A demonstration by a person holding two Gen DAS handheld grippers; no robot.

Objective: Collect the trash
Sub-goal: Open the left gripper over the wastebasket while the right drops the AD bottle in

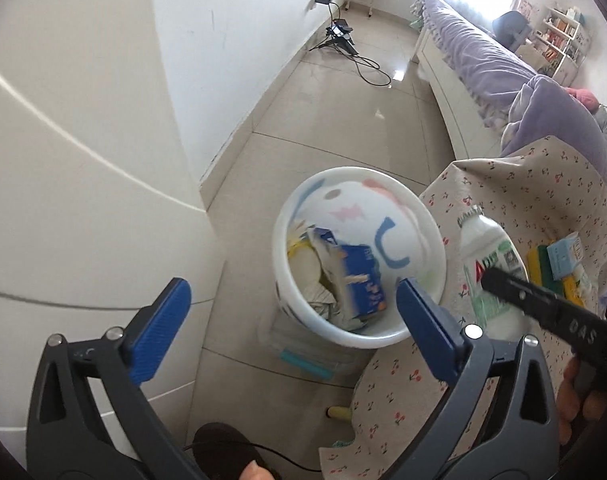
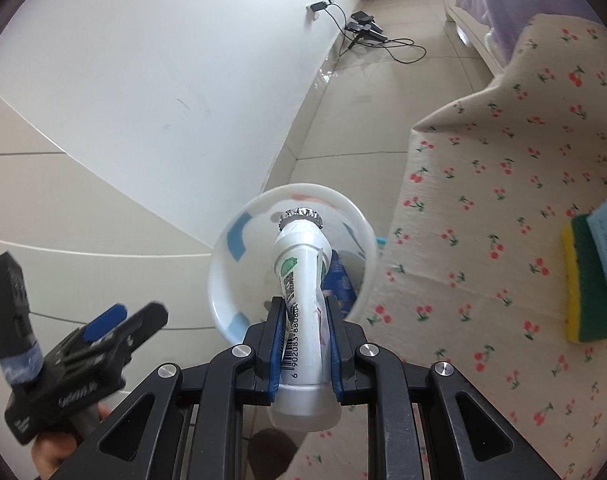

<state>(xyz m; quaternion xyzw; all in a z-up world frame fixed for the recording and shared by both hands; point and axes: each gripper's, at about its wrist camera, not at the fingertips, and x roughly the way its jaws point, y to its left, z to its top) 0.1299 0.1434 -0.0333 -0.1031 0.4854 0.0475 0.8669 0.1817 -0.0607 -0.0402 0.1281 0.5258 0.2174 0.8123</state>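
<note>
White bin holds blue carton.

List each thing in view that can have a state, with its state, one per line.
left gripper: open, nothing between its pads, above the bin
right gripper: shut on the bottle
bottle: capped, squeezed at its middle, held pointing toward the bin
bin: upright on the floor, no lid, partly filled
blue carton: inside the bin, on crumpled trash
sponge: lying on the cherry-print cloth

Left hand-held gripper angled downward, jaws spread wide and empty; right hand-held gripper clamped tight, also tilted down.
</note>
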